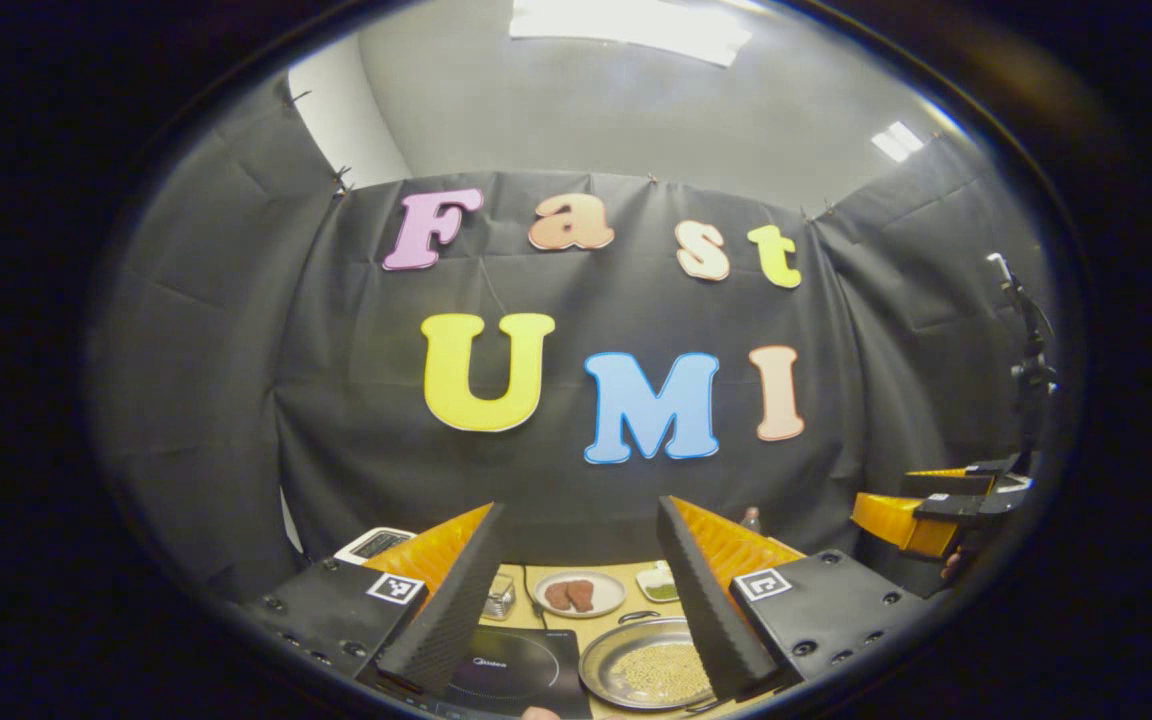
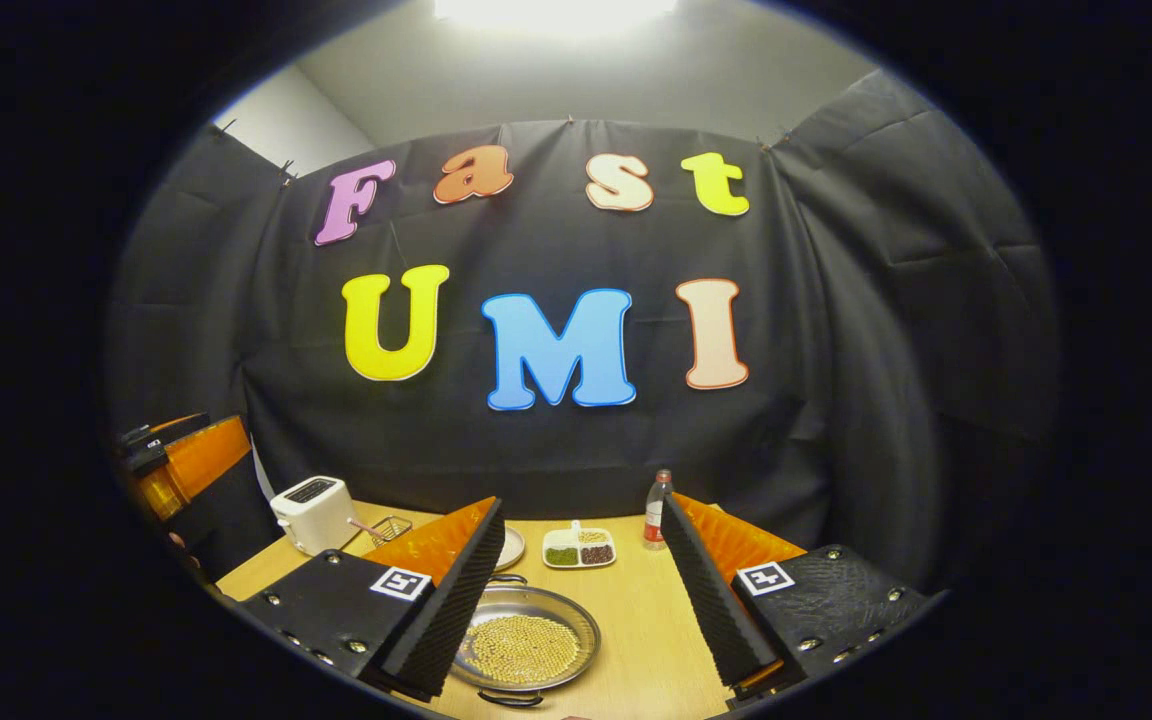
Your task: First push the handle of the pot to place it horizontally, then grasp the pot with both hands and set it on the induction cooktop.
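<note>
Pot (image 2: pixel 524 645) of beans sits on desk (image 2: pixel 646 620), beside cooktop (image 1: pixel 511 672), not yet on it. Left hand-held gripper (image 1: pixel 576 600) and right hand-held gripper (image 2: pixel 581 590) both wide open, empty, raised above. Handle push and lift apparently remain.

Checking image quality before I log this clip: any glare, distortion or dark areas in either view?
Left gripper view: ceiling light bright but contained; fisheye bends the booth wall; pot and induction cooktop sit dim at the bottom. Right gripper view: ceiling light blown out to white; the pot is sharp and evenly lit on the table.
</note>
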Tool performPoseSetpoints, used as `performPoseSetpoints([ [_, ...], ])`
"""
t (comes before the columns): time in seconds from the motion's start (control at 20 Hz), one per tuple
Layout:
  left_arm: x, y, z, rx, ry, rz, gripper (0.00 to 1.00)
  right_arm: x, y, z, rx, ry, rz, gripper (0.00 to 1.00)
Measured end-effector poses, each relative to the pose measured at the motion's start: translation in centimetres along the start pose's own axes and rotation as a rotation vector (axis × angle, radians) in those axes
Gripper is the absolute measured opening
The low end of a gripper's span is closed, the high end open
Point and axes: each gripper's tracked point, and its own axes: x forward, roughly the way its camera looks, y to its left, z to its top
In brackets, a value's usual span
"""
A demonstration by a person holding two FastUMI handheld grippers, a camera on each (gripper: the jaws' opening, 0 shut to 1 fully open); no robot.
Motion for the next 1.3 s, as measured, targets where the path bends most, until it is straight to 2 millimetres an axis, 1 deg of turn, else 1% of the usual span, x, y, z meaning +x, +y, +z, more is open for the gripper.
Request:
performPoseSetpoints([
  [0.1, 0.4, 0.4, -0.3, -0.003, 0.007, 0.039, 0.97, 0.7, 0.8, -1.7, -0.009, 0.057, 0.053, 0.95],
  [0.15, 0.5, 0.6, -0.2, -0.003, 0.005, 0.060, 0.96, 1.4, 0.9, -3.0, -0.012, 0.098, 0.065, 0.94],
  [0.2, 0.6, 0.5, -0.3, -0.007, 0.007, 0.069, 0.95, 1.9, 1.1, -4.4, -0.009, 0.146, 0.075, 0.66],
  [0.25, 0.7, 0.4, -0.5, -0.011, 0.011, 0.072, 0.97, 2.3, 1.7, -5.8, -0.004, 0.192, 0.100, 0.59],
  [0.3, 0.7, 0.5, -0.9, -0.009, 0.019, 0.078, 0.97, 2.6, 2.3, -7.2, 0.004, 0.248, 0.122, 0.44],
  [0.35, 0.7, 0.7, -1.3, -0.003, 0.029, 0.087, 0.97, 2.7, 3.2, -9.1, 0.021, 0.311, 0.167, 0.32],
  [0.4, 0.5, 1.0, -1.9, 0.001, 0.038, 0.095, 0.97, 2.8, 3.3, -11.1, 0.028, 0.380, 0.172, 0.18],
  [0.45, 0.5, 1.2, -2.2, 0.003, 0.047, 0.099, 0.97, 2.7, 3.4, -12.8, 0.042, 0.441, 0.190, 0.13],
  [0.5, 0.3, 1.4, -2.7, 0.005, 0.058, 0.107, 0.97, 2.5, 4.1, -14.4, 0.058, 0.497, 0.223, 0.06],
  [0.55, 0.1, 1.7, -3.1, 0.007, 0.068, 0.115, 0.97, 2.0, 4.7, -15.7, 0.067, 0.549, 0.250, 0.07],
  [0.65, -0.3, 2.4, -3.8, 0.003, 0.085, 0.130, 0.97, 1.0, 5.7, -18.3, 0.077, 0.638, 0.292, 0.07],
  [0.7, -0.5, 2.8, -4.3, -0.001, 0.094, 0.138, 0.99, 0.6, 5.9, -19.2, 0.069, 0.669, 0.303, 0.07],
  [0.8, -1.0, 3.4, -5.0, -0.013, 0.110, 0.153, 0.97, 0.1, 6.8, -21.6, 0.067, 0.755, 0.344, 0.07],
  [0.9, -1.3, 3.9, -5.2, -0.018, 0.120, 0.165, 0.99, -0.7, 8.4, -24.0, 0.098, 0.853, 0.390, 0.07],
  [0.95, -1.3, 4.2, -5.2, -0.016, 0.124, 0.172, 0.95, -1.1, 8.9, -25.0, 0.103, 0.893, 0.407, 0.07],
  [1.1, -1.6, 4.9, -5.3, -0.014, 0.128, 0.192, 0.95, -1.9, 10.6, -27.2, 0.102, 0.986, 0.458, 0.07],
  [1.2, -1.7, 5.4, -5.3, -0.013, 0.133, 0.205, 0.95, -2.3, 11.7, -28.3, 0.118, 1.040, 0.483, 0.07],
  [1.3, -2.2, 5.9, -5.5, -0.009, 0.140, 0.224, 0.95, -2.5, 12.9, -29.8, 0.140, 1.094, 0.498, 0.07],
])
